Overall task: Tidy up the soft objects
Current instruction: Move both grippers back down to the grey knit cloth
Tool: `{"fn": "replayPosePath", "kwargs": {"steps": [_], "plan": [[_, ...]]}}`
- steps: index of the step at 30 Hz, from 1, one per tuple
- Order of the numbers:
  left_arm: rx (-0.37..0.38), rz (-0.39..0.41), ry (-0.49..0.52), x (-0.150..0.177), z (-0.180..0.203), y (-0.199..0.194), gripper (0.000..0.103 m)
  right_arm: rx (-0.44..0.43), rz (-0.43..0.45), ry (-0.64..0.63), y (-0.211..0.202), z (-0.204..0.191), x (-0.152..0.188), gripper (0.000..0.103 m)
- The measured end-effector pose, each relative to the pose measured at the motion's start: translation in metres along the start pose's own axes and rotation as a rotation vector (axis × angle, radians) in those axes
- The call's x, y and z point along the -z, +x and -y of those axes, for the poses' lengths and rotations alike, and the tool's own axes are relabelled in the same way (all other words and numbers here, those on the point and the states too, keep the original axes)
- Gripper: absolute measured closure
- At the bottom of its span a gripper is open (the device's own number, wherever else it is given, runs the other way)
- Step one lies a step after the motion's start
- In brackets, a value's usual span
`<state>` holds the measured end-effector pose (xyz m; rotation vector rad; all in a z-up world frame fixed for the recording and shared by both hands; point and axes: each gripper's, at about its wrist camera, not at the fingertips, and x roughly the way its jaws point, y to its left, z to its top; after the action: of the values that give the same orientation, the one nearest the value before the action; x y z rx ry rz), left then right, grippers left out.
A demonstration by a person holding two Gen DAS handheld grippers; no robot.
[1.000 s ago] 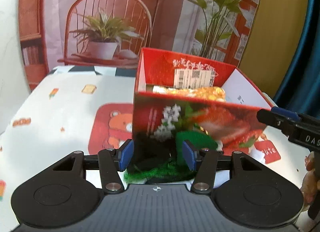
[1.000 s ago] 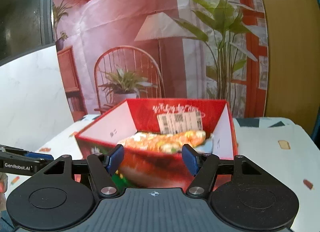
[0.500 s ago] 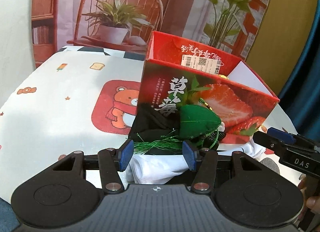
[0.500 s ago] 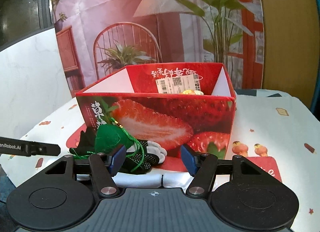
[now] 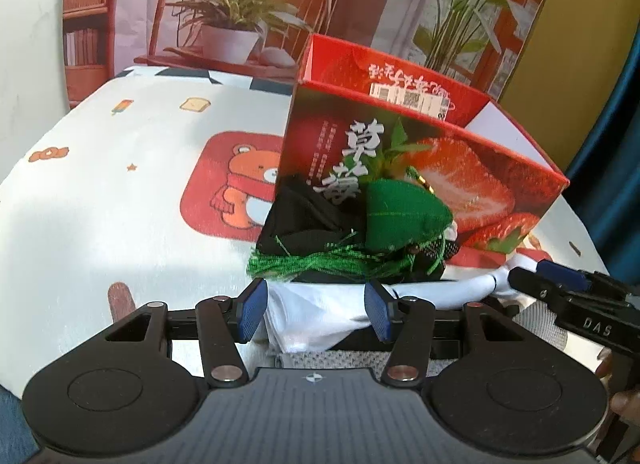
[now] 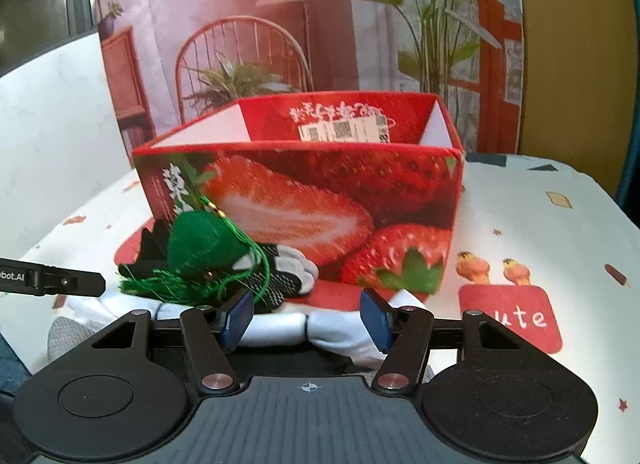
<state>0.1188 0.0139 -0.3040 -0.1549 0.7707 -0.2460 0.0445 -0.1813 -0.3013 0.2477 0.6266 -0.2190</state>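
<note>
A red box [image 5: 420, 168] printed with strawberries stands open-topped on a table [image 5: 120, 192] covered in a white cloth with cartoon pictures. Against the box's front wall lies a pile of soft things: a green pouch [image 5: 400, 216] with a green tassel [image 5: 320, 264] rests on a black cloth [image 5: 304, 216], just beside a black-and-white sock [image 6: 288, 268]. Nearer the cameras lies a white cloth [image 5: 316, 312], with a grey knit piece [image 5: 336, 358] under its near edge.

The left gripper [image 5: 314, 314] hovers over the white cloth, its 2 blue pads apart and not pressing on it. The right gripper [image 6: 306, 320] stands over the same white cloth [image 6: 340, 324], jaws apart, with nothing clamped. Each gripper's tip shows at the edge of the other's view.
</note>
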Motion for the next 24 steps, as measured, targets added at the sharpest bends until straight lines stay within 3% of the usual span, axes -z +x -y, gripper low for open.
{"fn": "replayPosePath", "kwargs": {"steps": [11,24], "plan": [[0.024,-0.055,-0.056,0.015,-0.004,-0.019,0.047,0.052,-0.060,0.033,-0.026,0.022,0.008,0.047],[0.007,-0.187,-0.062,0.031,-0.005,-0.001,0.046,0.095,-0.136,0.048,-0.035,0.031,0.024,0.044]]}}
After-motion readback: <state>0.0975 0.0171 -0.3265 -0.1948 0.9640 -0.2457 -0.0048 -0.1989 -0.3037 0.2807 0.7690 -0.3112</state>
